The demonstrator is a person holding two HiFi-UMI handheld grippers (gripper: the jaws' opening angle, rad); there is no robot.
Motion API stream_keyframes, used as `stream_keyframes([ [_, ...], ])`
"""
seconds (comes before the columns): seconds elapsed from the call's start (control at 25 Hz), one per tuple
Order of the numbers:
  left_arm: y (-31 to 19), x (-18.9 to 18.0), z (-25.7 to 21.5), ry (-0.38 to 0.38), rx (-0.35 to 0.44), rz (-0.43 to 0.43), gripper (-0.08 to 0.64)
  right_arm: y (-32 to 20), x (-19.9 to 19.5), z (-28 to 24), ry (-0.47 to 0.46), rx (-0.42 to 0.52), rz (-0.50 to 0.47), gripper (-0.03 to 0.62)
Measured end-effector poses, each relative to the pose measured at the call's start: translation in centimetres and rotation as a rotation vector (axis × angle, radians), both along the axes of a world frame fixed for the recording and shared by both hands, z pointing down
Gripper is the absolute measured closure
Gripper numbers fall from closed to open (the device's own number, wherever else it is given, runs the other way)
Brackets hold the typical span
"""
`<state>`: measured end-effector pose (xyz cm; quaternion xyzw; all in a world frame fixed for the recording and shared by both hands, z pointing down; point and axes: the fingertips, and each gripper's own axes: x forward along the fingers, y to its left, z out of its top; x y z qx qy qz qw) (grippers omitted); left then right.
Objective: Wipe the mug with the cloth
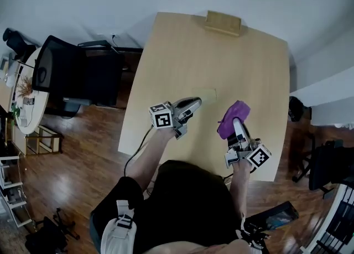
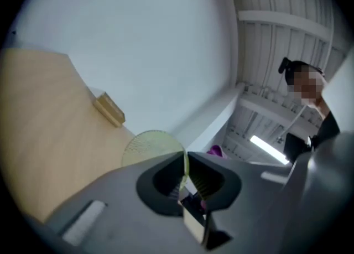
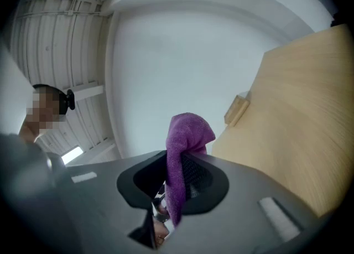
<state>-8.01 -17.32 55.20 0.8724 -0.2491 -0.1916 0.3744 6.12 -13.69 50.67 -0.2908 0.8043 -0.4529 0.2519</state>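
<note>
Pale yellow-green, the mug is seen at mid-frame over the wooden table, its wall pinched in the closed left gripper. Just right, apart, the purple cloth is clamped by the right gripper. Wiping seemingly remains undone.

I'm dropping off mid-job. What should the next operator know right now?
Left gripper: shut on the wall of the pale mug, held over the table.
Right gripper: shut on the purple cloth, whose end sticks out past the jaws.
Both things are over the near half of the table. The cloth is to the right of the mug and does not touch it.
Done: mug and cloth are both in hand.
Left: bring the cloth onto the mug and wipe. Whether any wiping has been done already cannot be told.
</note>
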Motion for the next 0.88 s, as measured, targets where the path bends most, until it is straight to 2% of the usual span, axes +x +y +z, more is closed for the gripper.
stream_keyframes([
  [0.08,2.7,-0.5,-1.3,0.009,0.026,-0.038,0.518,0.3,-1.6,-1.1,0.055,0.041,-0.035,0.531],
  [0.16,4.8,-0.4,-2.4,-0.004,0.065,-0.052,0.518,0.5,-2.8,-1.9,0.149,0.076,-0.052,0.531],
  [0.32,7.0,0.4,-4.7,-0.020,0.139,-0.064,0.518,0.1,-3.7,-3.7,0.260,0.132,-0.026,0.531],
  [0.44,7.8,1.7,-5.6,-0.099,0.216,-0.040,0.518,-0.7,-2.9,-4.9,0.313,0.166,0.042,0.531],
  [0.52,8.3,2.8,-5.9,-0.149,0.291,-0.012,0.518,-1.1,-3.0,-4.8,0.359,0.175,0.049,0.531],
  [0.6,8.7,4.0,-5.6,-0.195,0.356,0.015,0.518,-1.2,-3.8,-3.8,0.389,0.155,0.023,0.531],
  [0.72,9.0,5.5,-4.8,-0.282,0.397,0.057,0.516,-0.3,-5.3,-2.9,0.389,0.135,-0.031,0.531],
  [0.88,9.1,6.7,-3.3,-0.374,0.457,0.112,0.517,1.6,-8.4,-3.2,0.388,0.159,-0.175,0.531],
])
